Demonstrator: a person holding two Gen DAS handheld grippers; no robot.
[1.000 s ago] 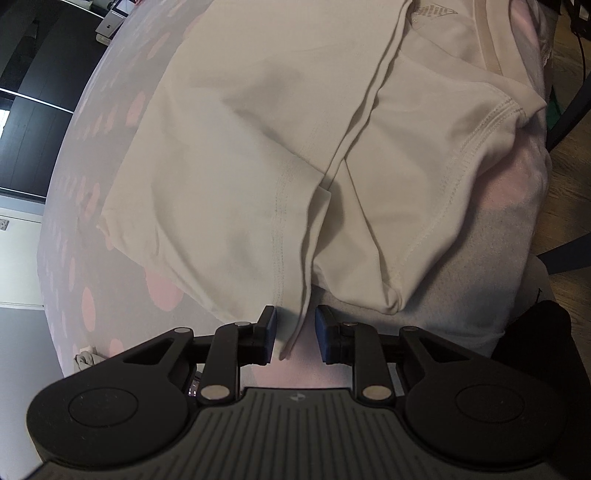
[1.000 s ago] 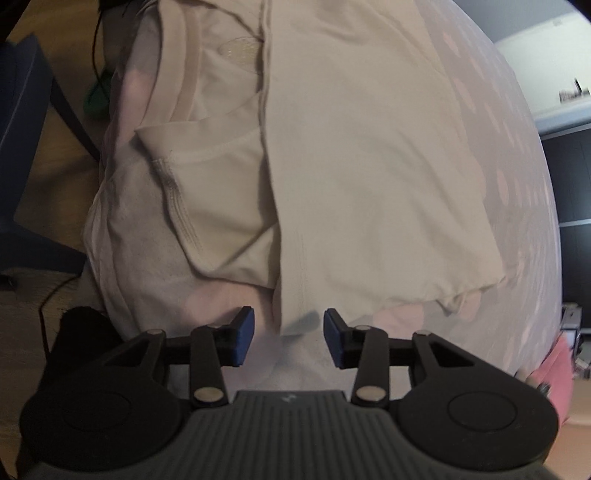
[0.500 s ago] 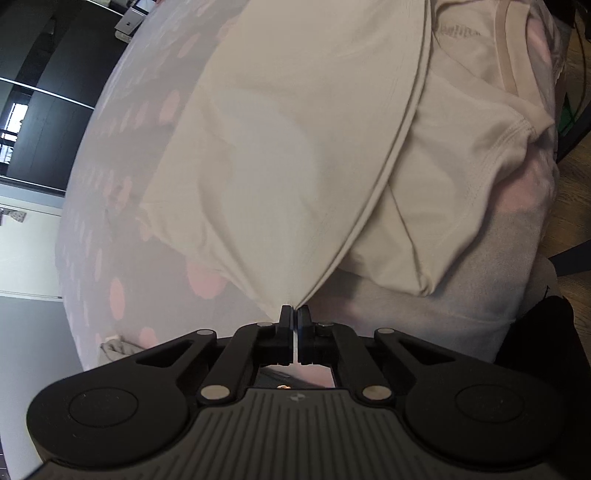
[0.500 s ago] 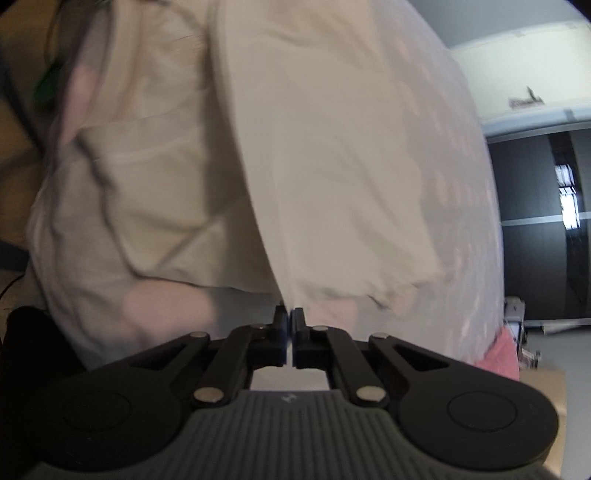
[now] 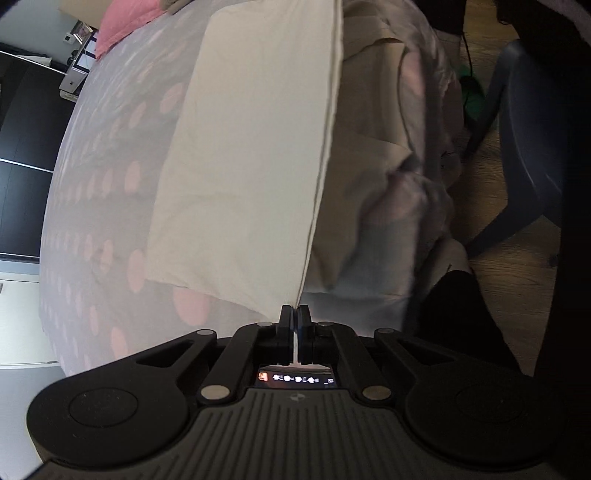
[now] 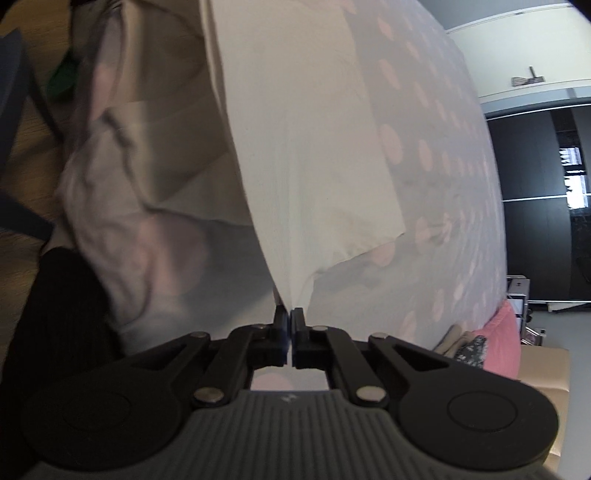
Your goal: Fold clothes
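A cream T-shirt (image 5: 243, 155) lies on a bed with a pale cover dotted pink (image 5: 96, 206). My left gripper (image 5: 294, 314) is shut on one end of the shirt's folded edge, and that edge rises taut from the bed toward the far side. In the right wrist view the same cream T-shirt (image 6: 306, 147) hangs lifted from my right gripper (image 6: 289, 316), which is shut on the other end of the edge. The rest of the shirt, with a sleeve (image 6: 162, 147), stays flat beneath the raised layer.
The bed's side edge drops to a wooden floor (image 5: 491, 122), where a dark blue chair (image 5: 528, 155) stands close. A pink pillow (image 5: 125, 22) lies at one end of the bed. Dark cabinets (image 6: 535, 192) line the far wall. A black-clad leg (image 5: 461, 314) is beside the bed.
Both grippers went from open around the shirt's folded edge to shut on it, then rose. The pinched edge has lifted off the bed and pulled taut.
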